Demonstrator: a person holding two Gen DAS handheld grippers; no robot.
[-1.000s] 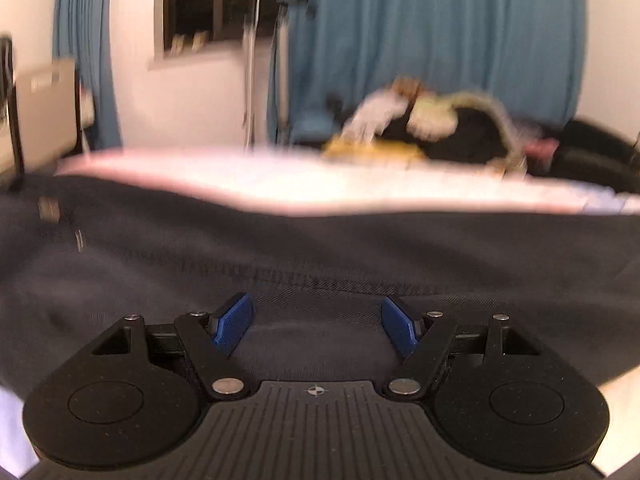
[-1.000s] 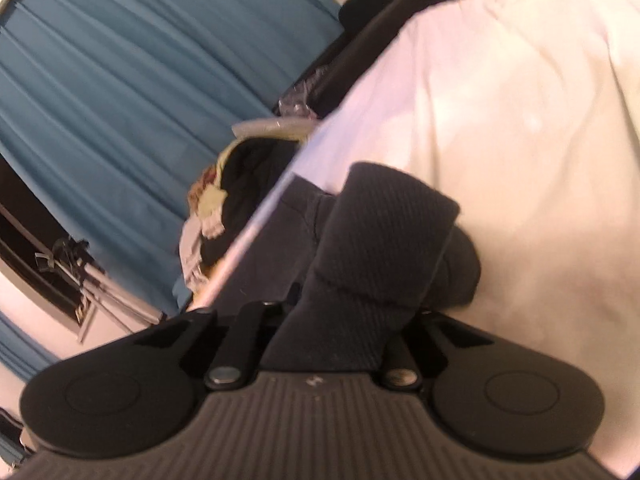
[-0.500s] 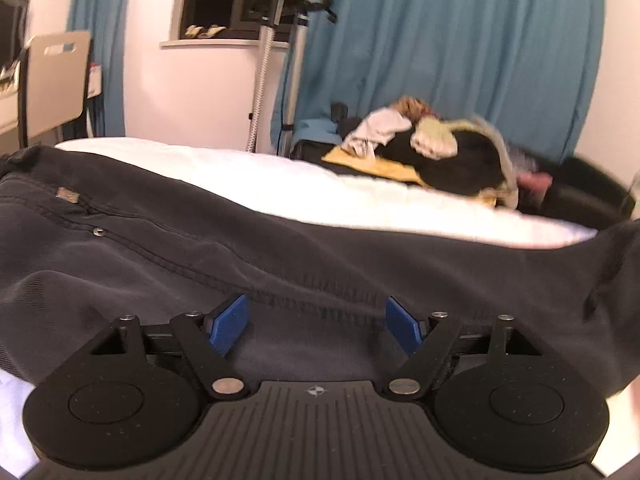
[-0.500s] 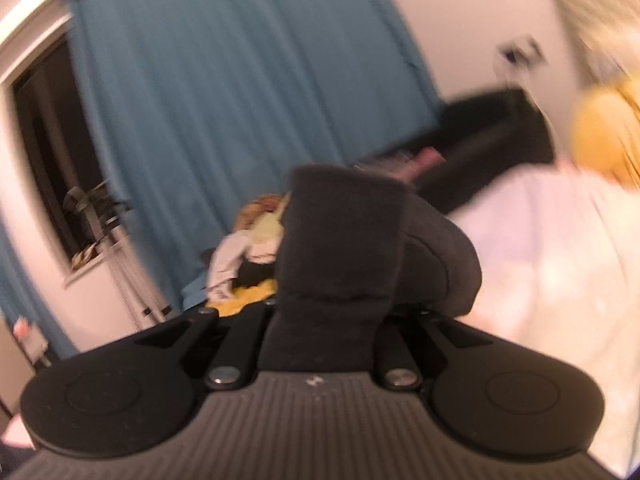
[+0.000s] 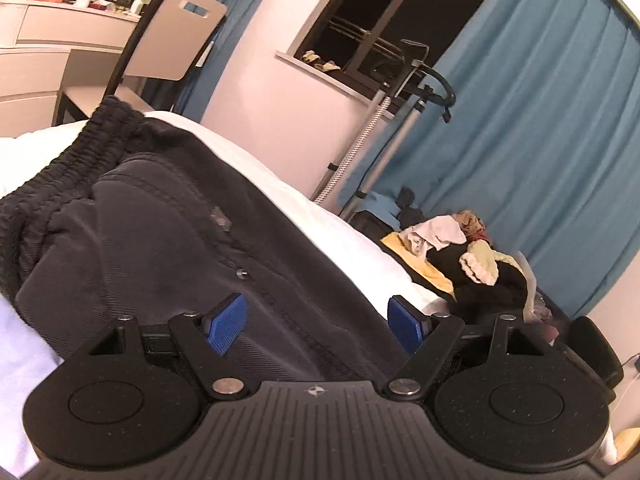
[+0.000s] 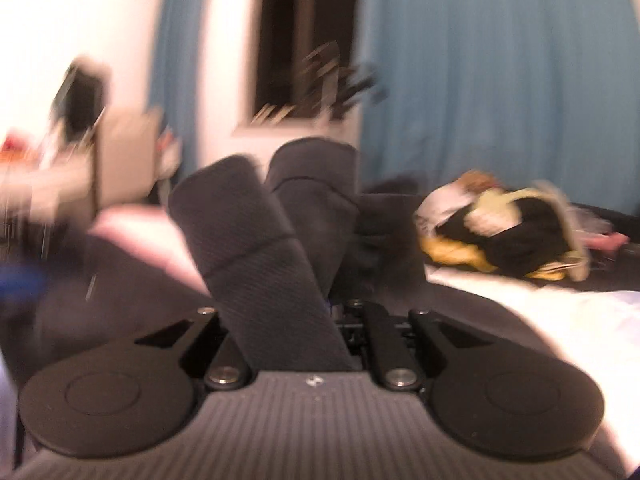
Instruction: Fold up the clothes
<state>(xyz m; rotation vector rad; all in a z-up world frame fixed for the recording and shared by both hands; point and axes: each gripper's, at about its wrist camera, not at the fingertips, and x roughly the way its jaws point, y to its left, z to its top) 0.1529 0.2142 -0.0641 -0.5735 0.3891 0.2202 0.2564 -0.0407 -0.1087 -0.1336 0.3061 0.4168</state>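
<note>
Dark grey trousers (image 5: 160, 232) lie spread on the white bed sheet (image 5: 340, 232), their gathered waistband (image 5: 60, 168) at the far left. My left gripper (image 5: 316, 320) hovers low over the trouser fabric, its blue pads (image 5: 228, 322) wide apart, open and pressing on nothing. In the blurred right wrist view, my right gripper (image 6: 336, 308) is shut on the two ribbed leg cuffs (image 6: 240, 216), which stick up out of its jaws and hide the fingertips. Beneath them lies more of the trousers (image 6: 140, 280).
A pile of mixed clothes (image 5: 460, 252) sits beyond the bed's far edge, before a blue curtain (image 5: 540, 120). A garment steamer pole (image 5: 400, 128) stands by the dark window. A chair (image 5: 176, 36) and a chest of drawers (image 5: 48, 40) stand at far left.
The right gripper swung the held cuffs from above the bare sheet to above the trousers and rolled upright. The left gripper's view rolled and shifted, bringing the waistband into sight.
</note>
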